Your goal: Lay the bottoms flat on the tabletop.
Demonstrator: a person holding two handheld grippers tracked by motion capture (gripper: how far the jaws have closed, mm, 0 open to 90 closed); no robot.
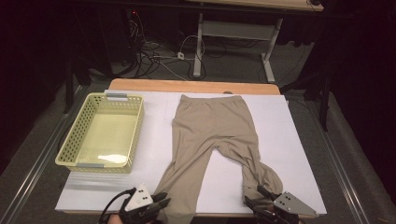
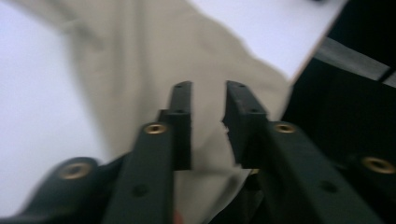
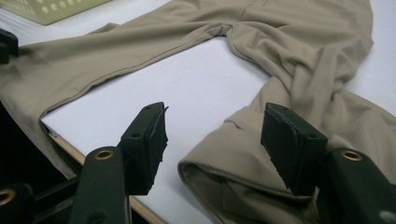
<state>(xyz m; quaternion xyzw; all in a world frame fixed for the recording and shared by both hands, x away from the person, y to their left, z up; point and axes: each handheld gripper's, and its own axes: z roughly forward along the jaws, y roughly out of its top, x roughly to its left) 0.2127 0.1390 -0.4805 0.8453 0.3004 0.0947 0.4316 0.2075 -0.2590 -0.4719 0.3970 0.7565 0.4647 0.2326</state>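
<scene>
Left tongs (image 2: 208, 86): parted by a narrow gap, nothing pinched between the pads, poised just above the beige cloth of the left leg (image 1: 180, 182) where it runs over the near edge of the counter (image 1: 154, 154). Right tongs (image 3: 215, 107): spread wider, also gripping nothing, straddling the rumpled cuff (image 3: 210, 168) of the right leg (image 1: 261, 175) (cloth between the jaws, but not pressed).

Further out: trousers (image 1: 210, 126) spread flat down the middle of the white counter, waistband at the far edge, both legs pointing back toward the person. Left leg straight and smooth; right leg bent and bunched from the knee down, cuff doubled back on itself. Well off to the left, a pale green basket (image 1: 139, 122), standing apart from the garment with nothing visible inside.

Judged as the opening of a fold: lining up on both cuffs, no grip taken yet on either side.

Next, most likely: lower each pair of tongs onto its own cuff, close on the hem, and take up both layers of cloth rather than the top one alone. On the right, worth tugging the bunched leg straight before any lift toward the waistband (otherwise a crooked fold). On the left, care needed near the counter edge, since that hem hangs partly over it and could slip off.
</scene>
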